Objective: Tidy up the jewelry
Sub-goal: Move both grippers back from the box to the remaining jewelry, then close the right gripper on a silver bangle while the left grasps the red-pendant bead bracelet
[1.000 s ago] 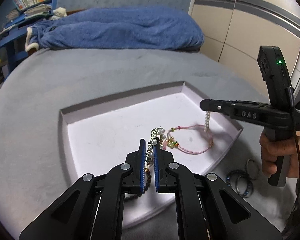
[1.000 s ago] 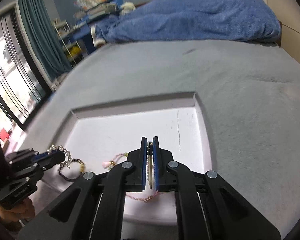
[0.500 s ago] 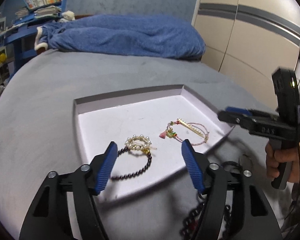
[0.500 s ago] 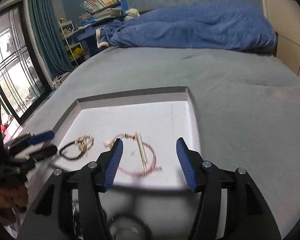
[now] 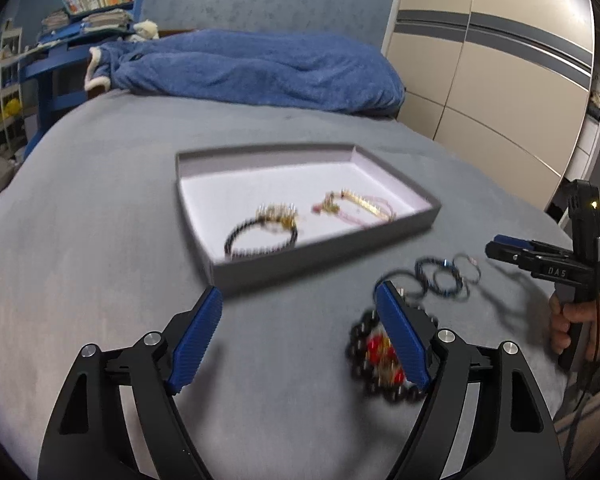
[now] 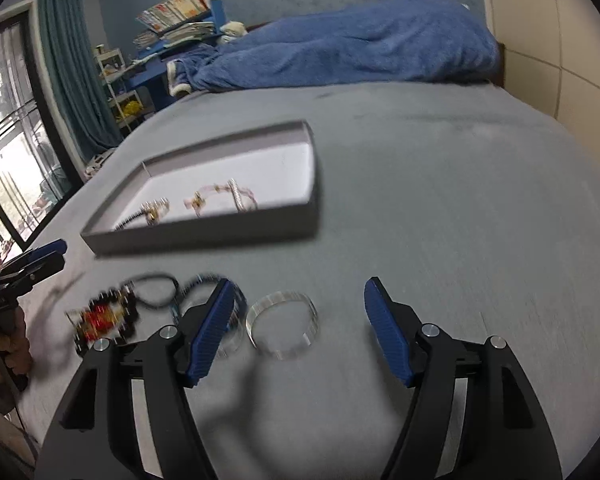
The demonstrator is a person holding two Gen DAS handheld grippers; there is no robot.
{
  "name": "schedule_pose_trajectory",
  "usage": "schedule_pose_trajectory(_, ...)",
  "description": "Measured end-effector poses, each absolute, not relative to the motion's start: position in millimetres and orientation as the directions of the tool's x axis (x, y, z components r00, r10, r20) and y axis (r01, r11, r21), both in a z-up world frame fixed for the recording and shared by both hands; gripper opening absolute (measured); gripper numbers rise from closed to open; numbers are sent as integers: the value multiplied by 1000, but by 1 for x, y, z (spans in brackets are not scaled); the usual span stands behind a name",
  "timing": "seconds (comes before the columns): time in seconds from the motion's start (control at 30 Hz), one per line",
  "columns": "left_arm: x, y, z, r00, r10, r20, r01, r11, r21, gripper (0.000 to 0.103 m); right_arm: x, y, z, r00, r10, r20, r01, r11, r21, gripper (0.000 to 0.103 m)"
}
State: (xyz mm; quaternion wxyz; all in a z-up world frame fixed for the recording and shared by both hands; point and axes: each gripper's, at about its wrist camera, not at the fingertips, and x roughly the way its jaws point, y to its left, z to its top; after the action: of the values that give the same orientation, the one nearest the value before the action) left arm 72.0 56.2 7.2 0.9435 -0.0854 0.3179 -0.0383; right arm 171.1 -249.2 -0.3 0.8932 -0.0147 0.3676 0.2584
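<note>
Grey, soft bedding fills both views, with a rumpled blue blanket (image 5: 260, 68) at the far end and a pale wardrobe beyond it. I take the shallow grey tray (image 5: 328, 258) with its white floor as my landmark.

Inside the tray lie a dark beaded bracelet with a pearl-and-gold cluster (image 5: 266, 228) and, beside it towards the wardrobe, a thin pink cord bracelet with a gold bar (image 5: 356, 208).

All remaining jewelry lies on the bedding in front of the tray's near wall. Nearest my left gripper (image 5: 300, 336) is a chunky black bead bracelet with red and gold charms (image 5: 380, 360), partly behind its wardrobe-side finger. Slightly closer to the tray sit thin dark cord loops (image 5: 440, 276), overlapping.

Under my right gripper (image 6: 296, 332) rests a clear, rigid bangle (image 6: 282, 324), a flat ring with no long axis, lying between the blue ribbed pads though closer to the left one.

Both grippers' jaws have just been opening; they stand wide apart with nothing pressed between the pads.

I judge the bangle the likeliest next pick for my right hand: it needs only a short drop. Its smooth hard rim may slip, so I would pinch one side of the ring.
</note>
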Motion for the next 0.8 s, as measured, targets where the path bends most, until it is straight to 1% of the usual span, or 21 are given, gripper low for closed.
schedule_pose_trajectory(0.17,61,60,5,809,-122,-575,2,979,-204,81,161,-269,-8,600,440,-669,-427,883,197,68)
schedule_pose_trajectory(0.27,61,59,2,804,-115,-583,-5,980,-200,81,154,-273,-15,590,435,-680,-418,885,205,68)
schedule_pose_trajectory(0.37,60,55,5,809,-114,-577,10,983,-181,81,152,-272,-15,596,431,-678,-418,887,196,68)
schedule_pose_trajectory(0.63,60,47,5,806,-127,-578,43,987,-157,81,154,-259,-19,572,413,-709,-441,883,159,68)
schedule_pose_trajectory(0.77,62,46,4,801,-130,-585,45,986,-158,81,165,-254,-18,555,409,-724,-439,884,162,66)
schedule_pose_trajectory(0.8,62,46,4,800,-130,-586,45,986,-158,81,169,-251,-18,550,407,-729,-439,884,162,64)
